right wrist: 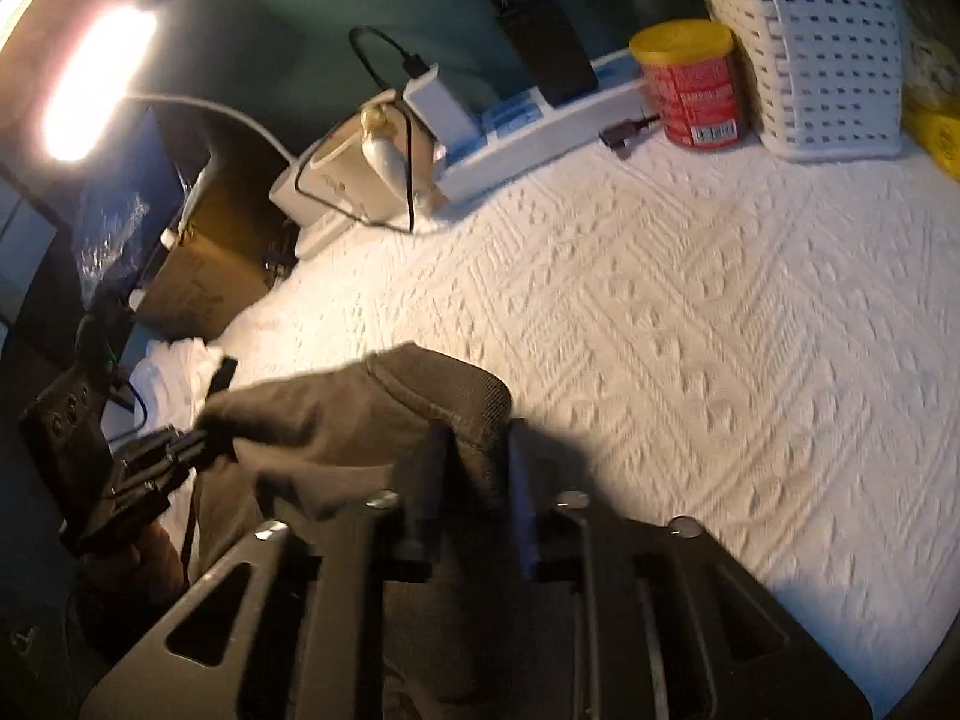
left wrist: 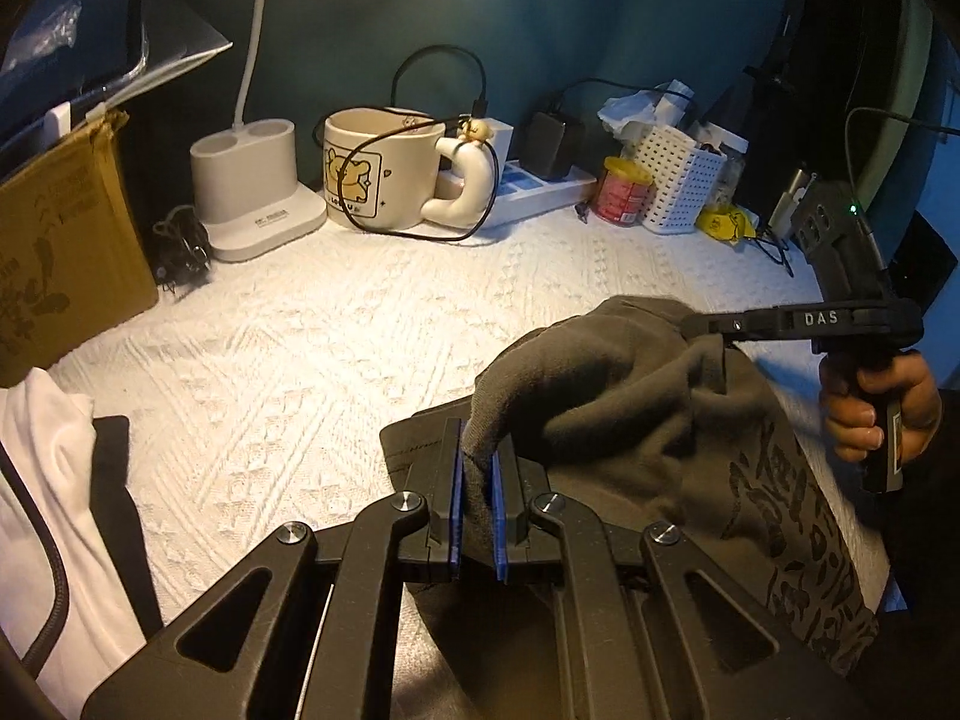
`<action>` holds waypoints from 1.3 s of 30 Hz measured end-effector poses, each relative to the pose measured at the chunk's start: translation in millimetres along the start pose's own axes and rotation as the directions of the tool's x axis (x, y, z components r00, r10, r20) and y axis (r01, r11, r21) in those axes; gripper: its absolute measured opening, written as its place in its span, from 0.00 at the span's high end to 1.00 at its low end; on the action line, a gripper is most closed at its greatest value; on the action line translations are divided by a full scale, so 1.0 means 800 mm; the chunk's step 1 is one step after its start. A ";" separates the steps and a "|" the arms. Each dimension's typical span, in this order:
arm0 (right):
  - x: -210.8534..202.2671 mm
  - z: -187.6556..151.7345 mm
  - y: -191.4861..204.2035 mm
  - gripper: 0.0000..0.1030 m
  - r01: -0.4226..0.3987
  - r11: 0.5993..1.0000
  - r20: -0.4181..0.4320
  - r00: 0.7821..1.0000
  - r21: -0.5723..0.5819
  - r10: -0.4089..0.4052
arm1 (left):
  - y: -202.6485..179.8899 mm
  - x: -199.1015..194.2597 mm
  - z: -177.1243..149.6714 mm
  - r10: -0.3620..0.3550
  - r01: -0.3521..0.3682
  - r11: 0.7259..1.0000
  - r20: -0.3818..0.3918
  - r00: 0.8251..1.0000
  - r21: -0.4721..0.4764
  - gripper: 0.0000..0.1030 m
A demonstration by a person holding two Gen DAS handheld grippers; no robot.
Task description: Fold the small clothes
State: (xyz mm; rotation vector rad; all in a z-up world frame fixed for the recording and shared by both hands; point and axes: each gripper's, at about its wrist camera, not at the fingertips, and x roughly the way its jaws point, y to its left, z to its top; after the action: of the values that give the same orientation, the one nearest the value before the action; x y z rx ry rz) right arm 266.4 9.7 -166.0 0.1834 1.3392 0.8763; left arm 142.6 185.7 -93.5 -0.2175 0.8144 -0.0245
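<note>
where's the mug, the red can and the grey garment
mug [left wrist: 360, 171], left wrist view, on its printed side
red can [right wrist: 696, 93], right wrist view, on its red label
grey garment [left wrist: 600, 396], left wrist view, on the raised fold between the tools

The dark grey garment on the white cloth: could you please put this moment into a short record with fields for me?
garment: dark grey garment, bunched, part lifted off the white cloth
left tongs: shut on a fold of the garment
right tongs: clamp the garment's hemmed edge
print: dark lettering on the garment's near side
behind: mug, red can, white basket
fold: not yet laid flat
</note>
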 end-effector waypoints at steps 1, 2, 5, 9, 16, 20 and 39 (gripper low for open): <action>-0.003 0.004 0.000 0.89 -0.002 1.000 0.025 1.000 0.000 0.002 | 0.000 0.000 0.001 -0.003 0.003 1.000 0.003 1.000 0.002 0.94; -0.007 0.009 0.000 0.89 0.002 1.000 0.049 0.999 -0.002 -0.002 | 0.000 0.002 0.004 -0.005 0.005 1.000 0.002 1.000 0.002 0.94; -0.020 0.030 0.008 0.89 0.013 0.999 0.130 0.991 -0.049 -0.007 | -0.002 0.003 0.009 -0.011 0.011 1.000 0.005 1.000 0.002 0.94; -0.005 0.038 0.011 0.89 0.060 0.993 0.123 0.991 -0.099 -0.048 | 0.007 0.022 0.007 0.009 -0.010 0.999 -0.028 1.000 -0.032 0.93; 0.007 0.023 0.021 0.70 0.223 0.956 0.112 0.973 -0.190 -0.204 | 0.008 0.030 -0.006 0.073 -0.074 0.997 -0.049 0.996 -0.021 0.92; -0.008 0.013 0.026 0.66 0.295 0.932 0.139 0.953 -0.213 -0.270 | 0.017 0.022 -0.006 0.066 -0.070 0.995 -0.055 0.996 -0.076 0.89; -0.095 -0.086 0.050 0.66 0.340 0.921 0.187 0.934 -0.191 -0.306 | -0.048 -0.056 -0.058 -0.031 0.028 0.997 -0.036 0.999 -0.069 0.85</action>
State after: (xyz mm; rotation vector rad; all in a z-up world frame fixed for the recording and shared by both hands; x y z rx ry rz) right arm 189.0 -36.5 -102.8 -0.1398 1.0788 0.7061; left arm 81.0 144.4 -84.3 -0.2946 0.8494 -0.0282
